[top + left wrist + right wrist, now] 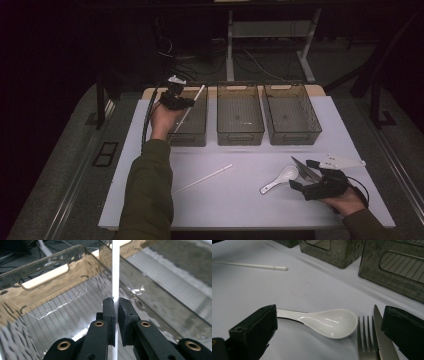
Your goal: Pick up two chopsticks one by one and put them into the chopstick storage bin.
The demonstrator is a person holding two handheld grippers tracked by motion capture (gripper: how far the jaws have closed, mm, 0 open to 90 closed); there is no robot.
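Observation:
My left gripper (176,101) is shut on a white chopstick (192,106) and holds it over the left-hand clear bin (197,135). In the left gripper view the chopstick (115,272) runs upright between the black pads (110,315), above the bin's ribbed floor (62,312). A second white chopstick (202,179) lies on the white table. My right gripper (306,176) stands open near the table's front right, its jaws around a white spoon (280,179), a fork and a knife (306,169). The right gripper view has the spoon (329,321), fork (367,340) and knife (383,340) between the jaws.
Three clear bins stand in a row at the back of the white table (240,200): left, middle (240,136) and right (295,137). Cables and a stand's legs lie on the dark floor beyond. The second chopstick (249,265) lies far left in the right gripper view.

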